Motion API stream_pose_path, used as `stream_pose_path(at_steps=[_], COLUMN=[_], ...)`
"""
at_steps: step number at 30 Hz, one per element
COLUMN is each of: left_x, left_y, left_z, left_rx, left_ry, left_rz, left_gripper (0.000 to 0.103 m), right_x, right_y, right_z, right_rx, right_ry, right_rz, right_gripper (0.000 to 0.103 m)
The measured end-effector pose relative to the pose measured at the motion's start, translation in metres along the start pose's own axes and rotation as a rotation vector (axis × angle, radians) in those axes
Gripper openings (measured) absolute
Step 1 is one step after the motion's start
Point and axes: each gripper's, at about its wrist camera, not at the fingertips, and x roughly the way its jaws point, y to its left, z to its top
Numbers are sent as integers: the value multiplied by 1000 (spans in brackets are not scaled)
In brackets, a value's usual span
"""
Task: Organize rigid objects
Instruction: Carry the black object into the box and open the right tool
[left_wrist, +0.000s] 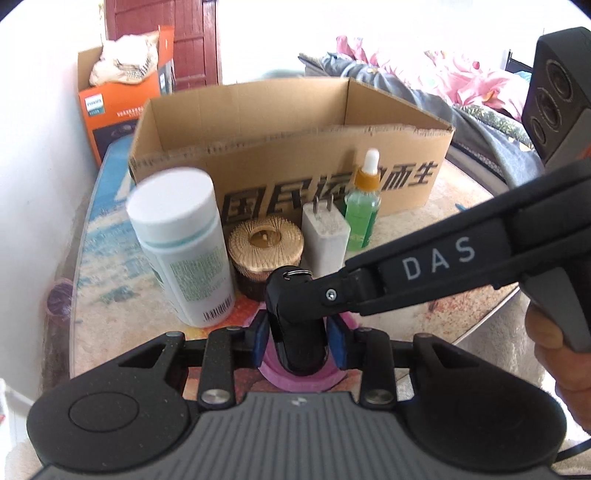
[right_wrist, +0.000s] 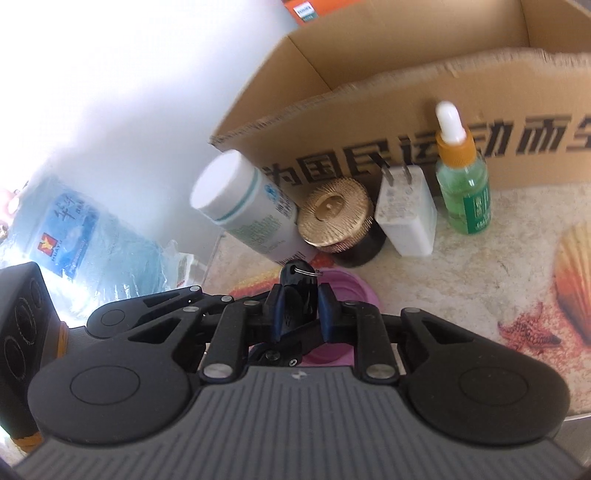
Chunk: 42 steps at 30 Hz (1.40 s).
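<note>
A black key fob with a metal ring stands between the blue pads of my left gripper, over a pink lid. My right gripper comes in from the right in the left wrist view, and its jaws also close around the fob. Behind stand a white bottle, a gold-topped jar, a white charger plug and a green dropper bottle. An open cardboard box stands at the back.
An orange box with a bag in it stands at the far left by the wall. A large water jug lies left of the table. Bedding lies to the right. The table edge curves at the right.
</note>
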Motion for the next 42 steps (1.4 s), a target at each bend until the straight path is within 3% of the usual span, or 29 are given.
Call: stream_pose_path(at_steps=[8, 11, 13, 17, 21, 30, 36, 42], left_x=[-61, -67, -64, -32, 15, 87, 95, 92], left_y=[-1, 8, 15, 38, 57, 71, 70, 72], left_z=[53, 88, 109, 149, 170, 166, 165, 166], left_rx=[47, 35, 26, -44, -110, -109, -76, -91], left_ry=[-175, -194, -192, -110, 20, 261, 293, 273], left_rz=[78, 55, 48, -19, -60, -47, -13, -4], left_gripper=[35, 33, 33, 32, 32, 32, 37, 41], right_x=[-56, -65, -65, -49, -15, 58, 89, 82], right_y=[50, 58, 61, 46, 11, -59, -82, -77], right_z=[44, 77, 99, 141, 176, 195, 202, 193], right_rx=[-170, -195, -225, -195, -72, 205, 300, 295], right_ry=[-174, -193, -212, -191, -88, 133, 209, 201], right_rz=[57, 101, 81, 49, 60, 92, 63, 50], right_gripper=[17, 15, 15, 15, 14, 14, 17, 18])
